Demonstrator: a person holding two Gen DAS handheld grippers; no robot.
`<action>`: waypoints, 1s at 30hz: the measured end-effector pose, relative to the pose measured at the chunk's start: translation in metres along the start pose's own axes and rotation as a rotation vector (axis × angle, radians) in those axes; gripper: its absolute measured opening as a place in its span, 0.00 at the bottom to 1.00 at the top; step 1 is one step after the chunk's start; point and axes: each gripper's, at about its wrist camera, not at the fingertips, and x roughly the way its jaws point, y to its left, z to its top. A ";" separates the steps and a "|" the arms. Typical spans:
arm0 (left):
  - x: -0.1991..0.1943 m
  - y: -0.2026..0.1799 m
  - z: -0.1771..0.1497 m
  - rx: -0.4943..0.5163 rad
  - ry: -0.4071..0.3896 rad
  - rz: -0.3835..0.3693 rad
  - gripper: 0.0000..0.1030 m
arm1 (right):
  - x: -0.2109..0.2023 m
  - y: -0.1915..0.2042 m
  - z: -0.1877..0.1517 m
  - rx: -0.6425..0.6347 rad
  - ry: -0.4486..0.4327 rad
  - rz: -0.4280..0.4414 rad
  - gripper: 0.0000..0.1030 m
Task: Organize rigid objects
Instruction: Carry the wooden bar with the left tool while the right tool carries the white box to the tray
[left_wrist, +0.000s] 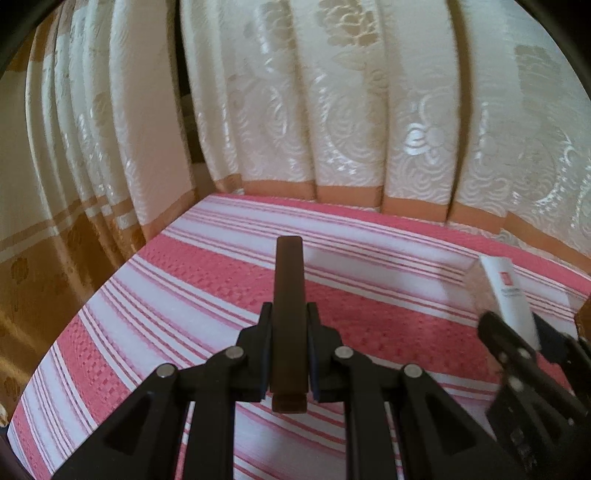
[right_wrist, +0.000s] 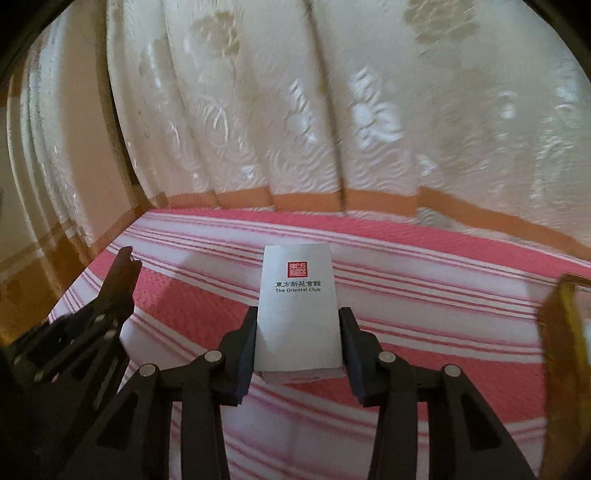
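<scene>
My left gripper (left_wrist: 290, 314) is shut on a dark brown flat bar (left_wrist: 290, 295) that sticks forward between its fingers, held above the pink and white striped cloth (left_wrist: 184, 295). My right gripper (right_wrist: 298, 317) is shut on a white box (right_wrist: 297, 310) with a red seal and "The Oriental Club" printed on it, also above the cloth. In the left wrist view the right gripper (left_wrist: 517, 332) and its white box (left_wrist: 509, 295) show at the right edge. In the right wrist view the left gripper (right_wrist: 122, 273) shows at the left.
The striped cloth (right_wrist: 443, 295) covers a table that ends at cream patterned curtains (left_wrist: 332, 110) with an orange band at the back. A yellow-brown object (right_wrist: 561, 332) stands blurred at the right edge of the right wrist view.
</scene>
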 end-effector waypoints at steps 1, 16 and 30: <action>-0.003 -0.004 -0.002 0.011 -0.010 -0.003 0.14 | -0.006 -0.003 -0.002 -0.001 -0.013 -0.007 0.43; -0.051 -0.040 -0.023 0.042 -0.091 -0.037 0.14 | -0.064 -0.048 -0.027 0.028 -0.091 -0.071 0.43; -0.082 -0.060 -0.040 0.015 -0.116 -0.068 0.14 | -0.090 -0.070 -0.042 0.047 -0.100 -0.088 0.43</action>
